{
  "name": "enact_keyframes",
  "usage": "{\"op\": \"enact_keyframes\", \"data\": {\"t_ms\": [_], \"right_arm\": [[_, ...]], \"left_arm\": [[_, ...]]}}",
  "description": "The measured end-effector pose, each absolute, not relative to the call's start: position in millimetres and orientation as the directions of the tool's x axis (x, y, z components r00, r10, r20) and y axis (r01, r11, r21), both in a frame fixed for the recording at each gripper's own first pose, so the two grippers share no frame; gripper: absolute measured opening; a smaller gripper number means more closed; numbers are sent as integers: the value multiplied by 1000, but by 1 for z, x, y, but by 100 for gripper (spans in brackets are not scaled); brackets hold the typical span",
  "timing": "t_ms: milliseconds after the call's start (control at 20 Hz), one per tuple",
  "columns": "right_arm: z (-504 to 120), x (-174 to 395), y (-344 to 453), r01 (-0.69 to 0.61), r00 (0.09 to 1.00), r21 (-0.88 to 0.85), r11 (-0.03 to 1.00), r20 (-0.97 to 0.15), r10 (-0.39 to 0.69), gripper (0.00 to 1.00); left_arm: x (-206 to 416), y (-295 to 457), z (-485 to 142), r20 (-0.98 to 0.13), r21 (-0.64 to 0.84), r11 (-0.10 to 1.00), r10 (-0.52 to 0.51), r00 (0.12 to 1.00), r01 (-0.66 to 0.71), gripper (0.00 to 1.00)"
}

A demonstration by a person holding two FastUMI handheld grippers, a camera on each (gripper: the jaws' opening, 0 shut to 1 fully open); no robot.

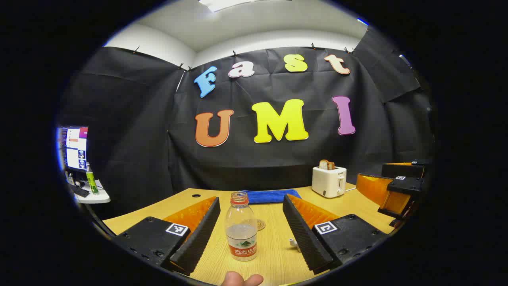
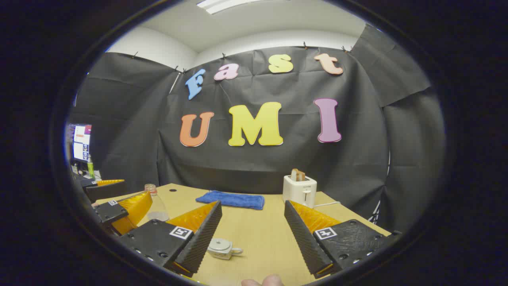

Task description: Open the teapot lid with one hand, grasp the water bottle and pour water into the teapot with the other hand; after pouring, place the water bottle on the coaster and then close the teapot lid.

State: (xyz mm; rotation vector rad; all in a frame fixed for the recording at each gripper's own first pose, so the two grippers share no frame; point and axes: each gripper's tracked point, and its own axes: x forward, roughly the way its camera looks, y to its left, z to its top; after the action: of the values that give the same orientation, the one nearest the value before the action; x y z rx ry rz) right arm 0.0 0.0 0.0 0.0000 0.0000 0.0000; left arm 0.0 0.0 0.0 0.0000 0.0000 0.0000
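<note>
One water bottle (image 1: 241, 227), one coaster (image 1: 260, 225), one toaster (image 1: 329, 181), one blue towel (image 1: 270, 196), perhaps one teapot (image 2: 222, 248).

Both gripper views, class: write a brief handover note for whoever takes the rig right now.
Left tongs: open, either side of the bottle, not touching.
Right tongs: open, empty, over the table.
Bottle: upright, uncapped, part full; coaster just behind it.
Teapot: small, near the right tongs' left finger, lid seemingly still on.
Done: nothing yet.
Left: lift lid, grasp bottle, pour, set bottle on coaster, close lid.
</note>
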Motion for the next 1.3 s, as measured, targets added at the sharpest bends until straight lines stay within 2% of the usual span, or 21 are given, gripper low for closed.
{"op": "enact_keyframes", "data": {"t_ms": [800,1300], "right_arm": [[-7,7,9,11,1000,1,1000,-17,-11,96],[-31,17,19,-22,998,-6,1000,-62,21,96]], "left_arm": [[4,8,-5,-19,-16,1000,-10,1000,9,99],[5,9,-7,-27,-18,1000,-10,1000,10,99]]}}
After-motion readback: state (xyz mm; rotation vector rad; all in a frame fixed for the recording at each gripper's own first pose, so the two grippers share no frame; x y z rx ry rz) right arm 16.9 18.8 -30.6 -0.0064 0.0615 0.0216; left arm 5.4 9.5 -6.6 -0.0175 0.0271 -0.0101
